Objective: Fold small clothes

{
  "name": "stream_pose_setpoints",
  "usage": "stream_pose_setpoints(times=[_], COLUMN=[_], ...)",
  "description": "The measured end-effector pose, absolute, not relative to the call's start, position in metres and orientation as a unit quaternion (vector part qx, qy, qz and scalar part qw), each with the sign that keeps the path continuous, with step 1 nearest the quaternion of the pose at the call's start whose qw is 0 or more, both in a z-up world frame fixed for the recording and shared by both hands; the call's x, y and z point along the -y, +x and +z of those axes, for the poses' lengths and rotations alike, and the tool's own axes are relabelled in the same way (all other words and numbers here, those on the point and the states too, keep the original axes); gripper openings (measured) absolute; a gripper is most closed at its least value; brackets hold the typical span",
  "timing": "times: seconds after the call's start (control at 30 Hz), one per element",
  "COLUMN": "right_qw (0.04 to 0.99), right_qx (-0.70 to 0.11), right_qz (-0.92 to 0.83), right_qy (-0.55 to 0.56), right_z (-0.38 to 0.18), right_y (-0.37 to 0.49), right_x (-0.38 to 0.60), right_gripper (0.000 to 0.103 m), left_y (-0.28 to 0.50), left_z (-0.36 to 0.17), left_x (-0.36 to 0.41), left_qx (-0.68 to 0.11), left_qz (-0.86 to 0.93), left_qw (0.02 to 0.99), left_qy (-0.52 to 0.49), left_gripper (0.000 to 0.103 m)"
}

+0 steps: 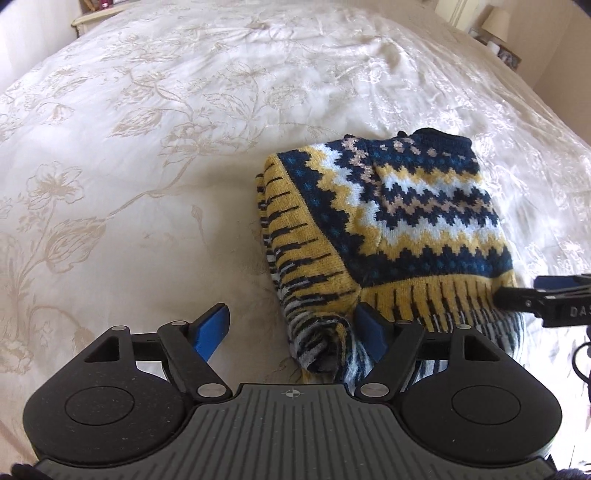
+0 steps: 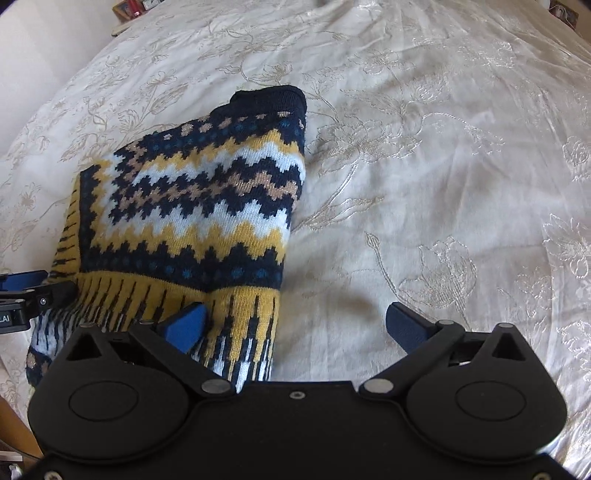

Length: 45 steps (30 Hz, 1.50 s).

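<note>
A folded knit sweater (image 1: 399, 218) with navy, yellow and white zigzag bands lies on the bed. In the left wrist view my left gripper (image 1: 291, 328) hovers at its near left corner. The jaws stand open, the right blue pad (image 1: 371, 328) over the knit and the left pad over bare bedspread. In the right wrist view the sweater (image 2: 199, 206) fills the left half. My right gripper (image 2: 297, 326) stands wide open at its near right corner, the left pad (image 2: 188, 328) above the fringe-patterned hem. Neither gripper presses on the cloth. Each gripper shows at the edge of the other's view.
A cream bedspread (image 1: 155, 155) with embroidered flowers covers the whole bed. A lamp (image 1: 495, 22) and small items stand on a nightstand at the far right. Furniture (image 1: 92, 18) sits at the far left corner. A wooden edge (image 2: 14, 424) shows at the near left.
</note>
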State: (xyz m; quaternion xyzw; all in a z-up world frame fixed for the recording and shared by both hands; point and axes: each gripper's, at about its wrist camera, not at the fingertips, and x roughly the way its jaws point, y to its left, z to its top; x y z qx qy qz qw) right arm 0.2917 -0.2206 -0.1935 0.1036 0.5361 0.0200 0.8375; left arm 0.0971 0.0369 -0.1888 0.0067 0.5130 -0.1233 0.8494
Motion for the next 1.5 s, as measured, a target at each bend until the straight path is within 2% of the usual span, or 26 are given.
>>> stream_pose_setpoints(times=[0.3,0.73,0.87,1.1,1.33,1.5], right_qw=[0.828,0.866,0.882,0.902,0.923,0.937], right_qx=[-0.549,-0.481,-0.451,-0.414,-0.345,-0.335], right_qz=[0.043,0.065,0.078,0.087,0.128,0.055], right_qy=[0.102,0.124,0.113,0.088,0.113,0.086], right_z=[-0.205,-0.142,-0.123,-0.09,-0.056,-0.039], right_y=[0.243,0.194,0.18,0.161,0.14,0.13], right_x=[0.214,0.22,0.222,0.221,0.228,0.221], right_gripper=[0.102,0.102,0.102,0.102,0.102,0.102], left_y=[0.061,-0.003,-0.014,-0.033,-0.04,-0.041], left_z=[-0.188,-0.128,-0.115,-0.079,-0.046,-0.041], left_x=[-0.045,-0.068,-0.061,-0.026,0.004,0.009], left_qx=[-0.504,-0.452,-0.46,-0.434,-0.432,-0.441], left_qz=[-0.098,-0.067,-0.084,-0.073,-0.054,-0.054], left_qw=[0.858,0.888,0.88,0.896,0.9,0.895], left_qy=[0.003,-0.058,-0.081,-0.048,-0.001,-0.015], left_gripper=[0.074,0.074,0.095,0.094,0.094,0.094])
